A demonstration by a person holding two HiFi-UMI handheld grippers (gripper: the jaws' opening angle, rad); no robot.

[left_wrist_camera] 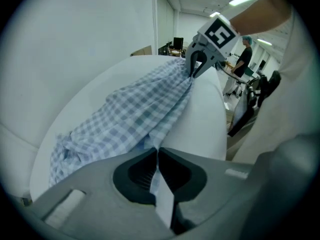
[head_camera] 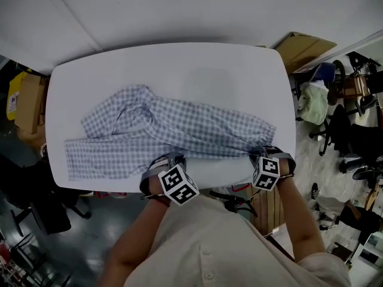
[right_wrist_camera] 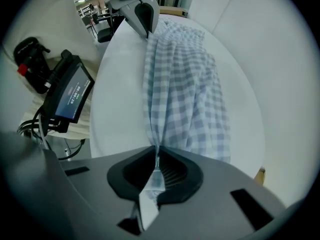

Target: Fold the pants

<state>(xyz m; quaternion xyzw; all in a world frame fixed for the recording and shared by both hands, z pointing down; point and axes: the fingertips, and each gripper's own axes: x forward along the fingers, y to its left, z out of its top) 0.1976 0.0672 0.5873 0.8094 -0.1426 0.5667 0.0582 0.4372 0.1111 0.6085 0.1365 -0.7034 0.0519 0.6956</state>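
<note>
Desk (head_camera: pixel 179 58): white, with rounded corners, and it carries only the pants.
Pants (head_camera: pixel 173 130): blue-and-white check, lying crumpled across the desk from its left side to its near right corner. The left part is spread wide, with one flat strip running toward the near left corner. The right end narrows to a bunch by the near right corner.
Left gripper (head_camera: pixel 170 160): at about the middle of the desk's near edge, pointing steeply down. Its jaws are closed tight on the pants' near hem, and a fold of checked cloth is pinched between the pads.
Right gripper (head_camera: pixel 258 152): at the near right corner, pointing straight down. Its jaws are clamped on the bunched right end of the pants, with cloth showing between the pads.
Cloth between grippers: a ridge of fabric runs from one gripper to the other along the near edge, as both gripper views show.
Person: stands at the near edge in a pale shirt, one forearm behind each gripper.
Box (head_camera: pixel 305 49): brown cardboard, on the floor beyond the far right corner.
Screen (right_wrist_camera: pixel 70 94): a dark device with cables, below the near edge in the right gripper view.
</note>
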